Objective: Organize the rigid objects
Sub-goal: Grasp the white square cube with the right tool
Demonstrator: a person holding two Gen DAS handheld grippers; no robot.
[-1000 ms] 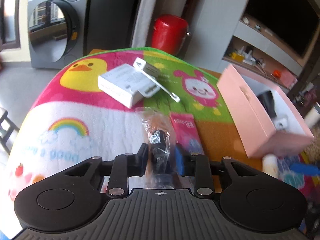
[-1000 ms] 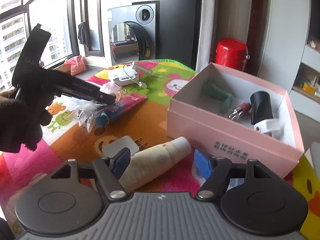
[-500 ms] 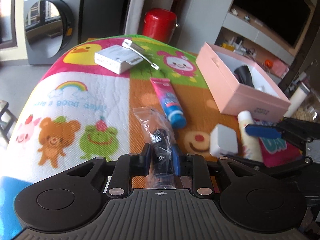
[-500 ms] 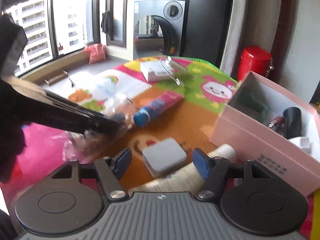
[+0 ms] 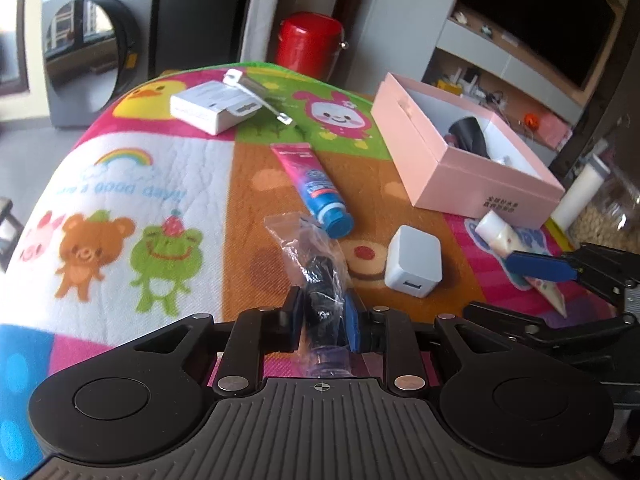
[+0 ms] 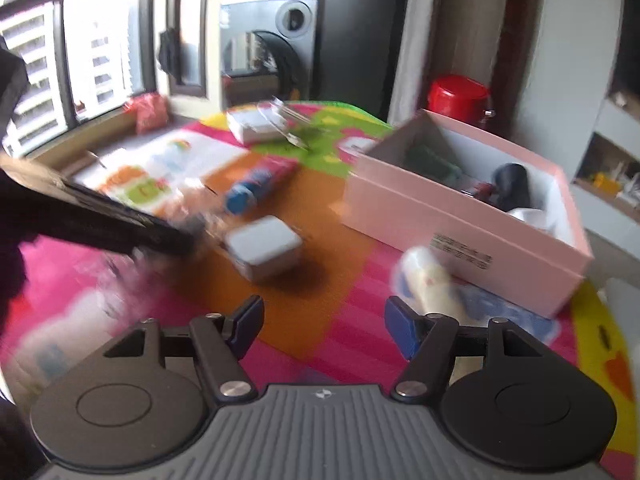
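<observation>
My left gripper (image 5: 323,316) is shut on a dark item in a clear plastic bag (image 5: 320,276), held above the mat. A white charger cube (image 5: 414,262) lies just right of it, a pink-and-blue tube (image 5: 314,184) beyond. A cream bottle (image 5: 506,236) lies before the open pink box (image 5: 436,168), which holds a dark item. My right gripper (image 6: 324,330) is open and empty above the mat; one of its blue pads (image 5: 536,266) shows by the bottle. In the blurred right wrist view I see the charger (image 6: 262,246), bottle (image 6: 430,280) and box (image 6: 460,224).
A white flat box with a cable (image 5: 212,104) lies at the far side of the cartoon mat (image 5: 152,184). A red canister (image 5: 310,46) and a washing machine (image 5: 92,36) stand behind. A jar of grains (image 5: 604,208) stands at right.
My left gripper closed on the bagged item and pulled back toward me. My right gripper swung right, from over the charger to the gap between charger and bottle.
</observation>
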